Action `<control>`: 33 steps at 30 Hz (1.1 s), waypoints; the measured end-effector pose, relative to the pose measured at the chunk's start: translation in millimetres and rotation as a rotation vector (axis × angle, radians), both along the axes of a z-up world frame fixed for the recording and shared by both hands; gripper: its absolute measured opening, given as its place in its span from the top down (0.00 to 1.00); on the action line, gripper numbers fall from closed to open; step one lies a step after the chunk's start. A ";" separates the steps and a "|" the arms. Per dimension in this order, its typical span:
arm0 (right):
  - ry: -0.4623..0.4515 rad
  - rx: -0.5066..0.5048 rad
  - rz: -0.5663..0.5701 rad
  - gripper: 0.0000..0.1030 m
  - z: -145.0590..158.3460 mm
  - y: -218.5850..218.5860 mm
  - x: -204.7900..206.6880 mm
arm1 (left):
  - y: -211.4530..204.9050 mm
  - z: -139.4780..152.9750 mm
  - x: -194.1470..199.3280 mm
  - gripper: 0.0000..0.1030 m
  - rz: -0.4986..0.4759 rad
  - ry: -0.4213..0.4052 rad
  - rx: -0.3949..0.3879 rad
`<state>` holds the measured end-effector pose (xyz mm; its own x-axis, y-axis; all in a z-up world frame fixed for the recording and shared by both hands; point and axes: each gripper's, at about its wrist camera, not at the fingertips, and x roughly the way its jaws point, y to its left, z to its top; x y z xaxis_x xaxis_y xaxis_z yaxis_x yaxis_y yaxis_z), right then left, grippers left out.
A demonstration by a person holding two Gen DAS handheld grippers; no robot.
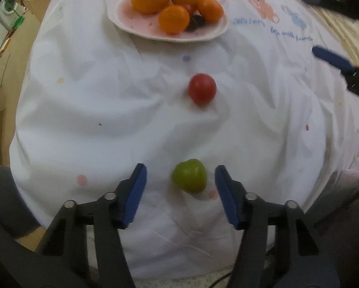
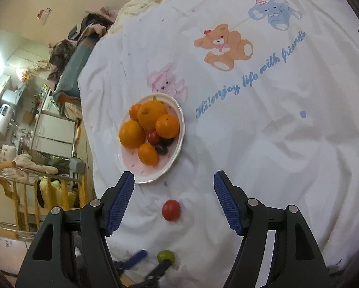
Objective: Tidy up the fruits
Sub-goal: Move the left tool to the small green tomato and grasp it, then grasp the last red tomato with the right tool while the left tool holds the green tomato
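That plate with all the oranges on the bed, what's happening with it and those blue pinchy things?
Someone is tidying fruit onto the pink-and-white round plate, using a handheld claw in each hand. The plate already holds several oranges and a few small dark and red fruits. Two pieces still lie on the white printed bedsheet: a small red round tomato and a small green round fruit. The left claw is open with the green fruit sitting between its fingers, not yet gripped. The right claw is open too, holding nothing, hovering near the red tomato.

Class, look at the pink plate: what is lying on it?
On the plate: five orange citrus fruits, a small red fruit and two dark ones. Anything beneath the pile is hidden.
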<state>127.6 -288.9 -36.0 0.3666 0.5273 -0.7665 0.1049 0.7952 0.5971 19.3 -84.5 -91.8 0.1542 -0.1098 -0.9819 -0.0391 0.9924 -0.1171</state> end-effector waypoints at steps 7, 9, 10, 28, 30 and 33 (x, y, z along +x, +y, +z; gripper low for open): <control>-0.007 0.005 0.006 0.30 3.7 -0.4 -1.5 | -11.7 -12.0 1.1 0.69 0.003 0.004 0.069; -0.014 0.008 0.008 0.30 5.3 0.0 -0.8 | -10.4 -11.3 0.6 0.77 0.005 0.007 0.044; -0.015 0.008 0.008 0.30 5.7 0.1 -0.6 | -9.9 -10.0 0.5 0.77 0.004 0.007 0.041; 0.100 -0.018 0.122 0.30 -31.6 42.6 9.5 | 73.6 49.1 62.6 0.77 -0.021 -0.123 0.092; 0.121 -0.035 0.156 0.30 -38.8 52.9 10.4 | 84.2 45.4 66.6 0.77 -0.002 -0.123 0.082; 0.151 -0.056 0.226 0.39 -51.2 72.8 9.5 | 95.6 41.3 67.0 0.77 0.029 -0.121 0.063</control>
